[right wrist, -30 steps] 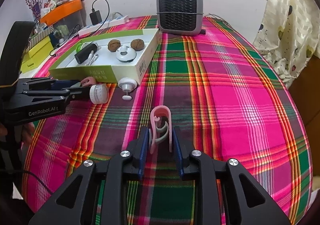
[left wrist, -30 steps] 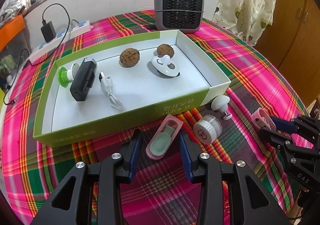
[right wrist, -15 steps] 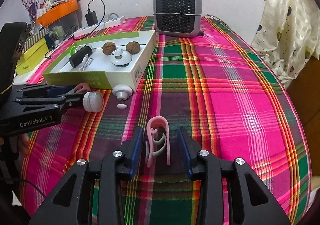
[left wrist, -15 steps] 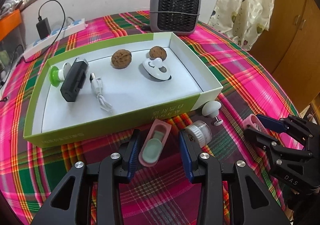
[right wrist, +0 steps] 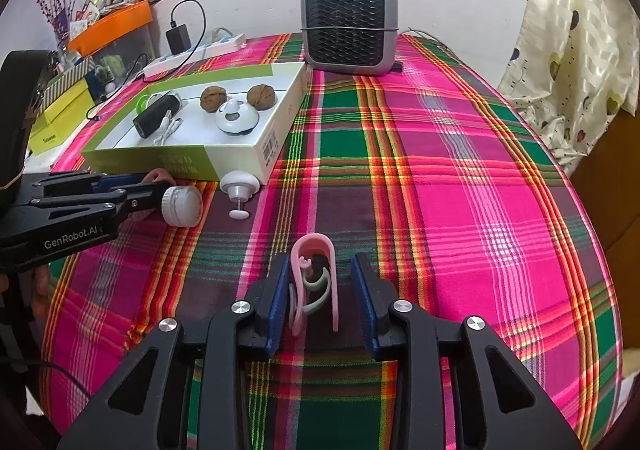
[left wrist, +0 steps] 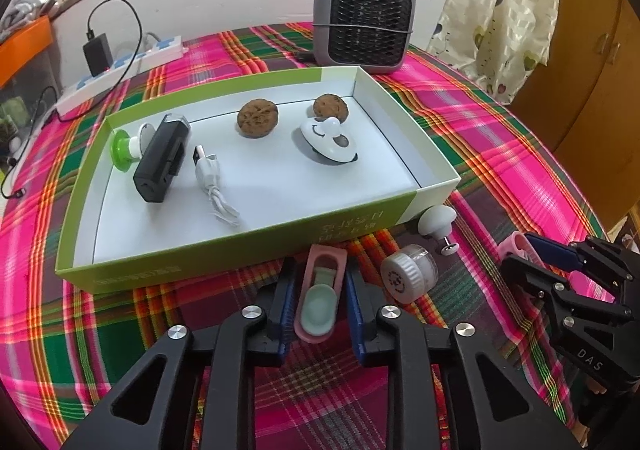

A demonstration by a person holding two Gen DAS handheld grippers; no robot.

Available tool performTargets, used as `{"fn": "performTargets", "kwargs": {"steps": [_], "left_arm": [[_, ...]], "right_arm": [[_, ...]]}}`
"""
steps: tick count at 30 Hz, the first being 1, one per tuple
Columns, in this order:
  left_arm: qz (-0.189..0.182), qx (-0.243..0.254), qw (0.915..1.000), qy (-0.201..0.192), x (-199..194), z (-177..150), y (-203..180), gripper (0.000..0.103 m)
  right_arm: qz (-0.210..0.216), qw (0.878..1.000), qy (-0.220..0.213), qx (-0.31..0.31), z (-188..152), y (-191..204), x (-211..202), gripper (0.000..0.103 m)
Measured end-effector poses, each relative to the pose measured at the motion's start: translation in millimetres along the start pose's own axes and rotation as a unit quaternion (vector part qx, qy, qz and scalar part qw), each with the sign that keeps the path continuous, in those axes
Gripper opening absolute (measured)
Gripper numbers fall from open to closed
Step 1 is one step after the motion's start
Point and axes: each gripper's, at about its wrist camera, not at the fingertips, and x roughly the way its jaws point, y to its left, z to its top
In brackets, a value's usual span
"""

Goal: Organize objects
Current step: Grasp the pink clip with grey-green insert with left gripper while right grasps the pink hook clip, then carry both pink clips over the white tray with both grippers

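A green-and-white box (left wrist: 224, 246) holds two walnuts, a black device, a white cable, a green-based piece and a white round gadget. My left gripper (left wrist: 320, 290) is open around a pink-and-green clip (left wrist: 320, 294) lying on the cloth in front of the box. My right gripper (right wrist: 320, 290) is open around a pink clip (right wrist: 314, 282) on the cloth; its left pad touches the clip. A white round cap (left wrist: 408, 274) and a white knob (left wrist: 438, 220) lie by the box's near right corner.
A grey heater (left wrist: 362, 36) stands behind the box. A power strip with a black charger (left wrist: 120, 62) lies at the back left. Yellow boxes (right wrist: 60, 118) and an orange tray stand beyond the table's left edge. A curtain and wooden cabinet are at the right.
The right gripper's jaws have opened wider around the pink clip. The left gripper has moved forward so the pink-and-green clip sits deeper between its fingers.
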Motion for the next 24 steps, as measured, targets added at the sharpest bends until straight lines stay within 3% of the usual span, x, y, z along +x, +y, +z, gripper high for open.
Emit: {"fn": "performTargets", "kwargs": {"steps": [8,24], "left_arm": [[0.003,0.0,1.0,0.0,-0.2,0.0,1.3,0.016],[0.004,-0.001,1.0,0.0,-1.2,-0.9,2.1,0.016]], "right_arm": [[-0.003,1.0,-0.001,0.002,-0.7,-1.0,-0.2,0.025],[-0.004,1.0,-0.002,0.003,-0.6,-0.7,-1.4,0.025]]}}
